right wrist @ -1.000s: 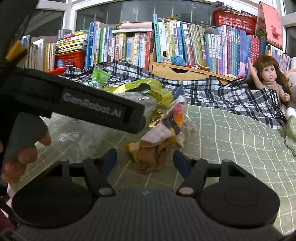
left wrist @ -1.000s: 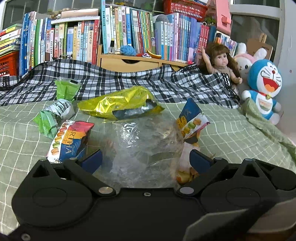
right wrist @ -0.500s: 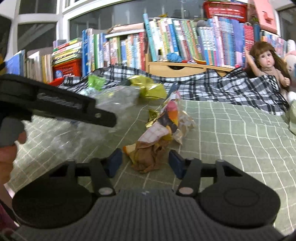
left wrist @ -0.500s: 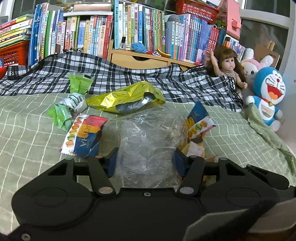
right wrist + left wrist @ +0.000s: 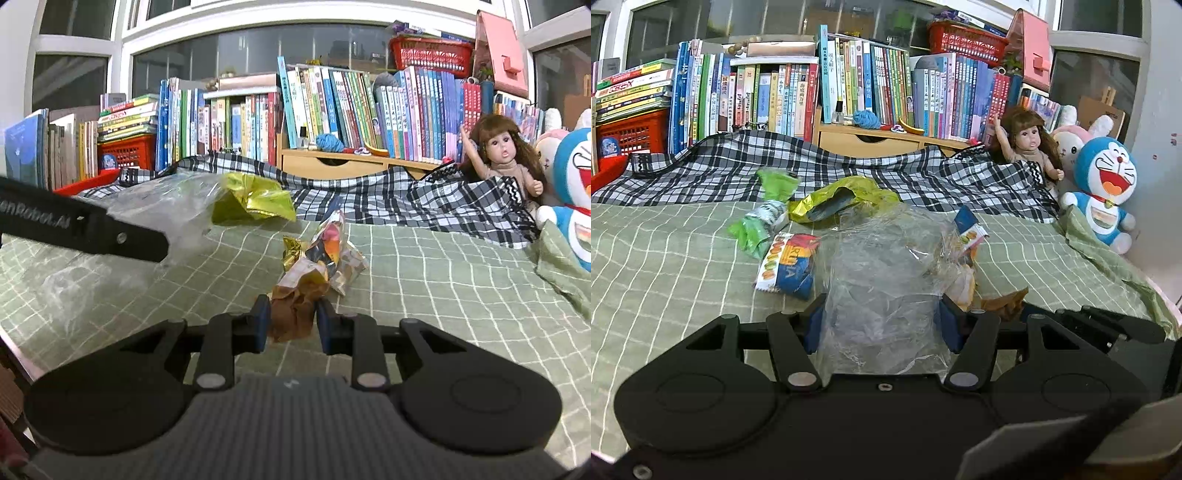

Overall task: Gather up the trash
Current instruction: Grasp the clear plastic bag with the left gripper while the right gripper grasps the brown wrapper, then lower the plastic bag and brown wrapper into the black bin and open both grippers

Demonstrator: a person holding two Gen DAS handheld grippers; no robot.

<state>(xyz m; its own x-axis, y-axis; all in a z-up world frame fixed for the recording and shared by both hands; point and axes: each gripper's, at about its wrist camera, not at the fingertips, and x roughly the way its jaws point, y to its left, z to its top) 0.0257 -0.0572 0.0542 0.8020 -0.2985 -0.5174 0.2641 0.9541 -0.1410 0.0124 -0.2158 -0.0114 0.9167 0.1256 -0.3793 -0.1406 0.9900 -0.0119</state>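
A green bedsheet with a white grid [image 5: 665, 266] carries the litter. The crumpled clear plastic bag [image 5: 886, 280], its long axis running away from the camera, is pinched between the blue pads of the left gripper [image 5: 882, 325]. The right gripper [image 5: 291, 325], whose jaws have just been closing, pinches the brown near end of a crumpled multicoloured snack wrapper [image 5: 321, 262], which stretches away towards the checked blanket [image 5: 388, 199].

The black arm of the left gripper [image 5: 85, 232] is showing the partly cropped white lettering "enRobot.AI", while the snack wrapper [image 5: 786, 266] on the bed is displaying large letters that cannot be read with certainty.
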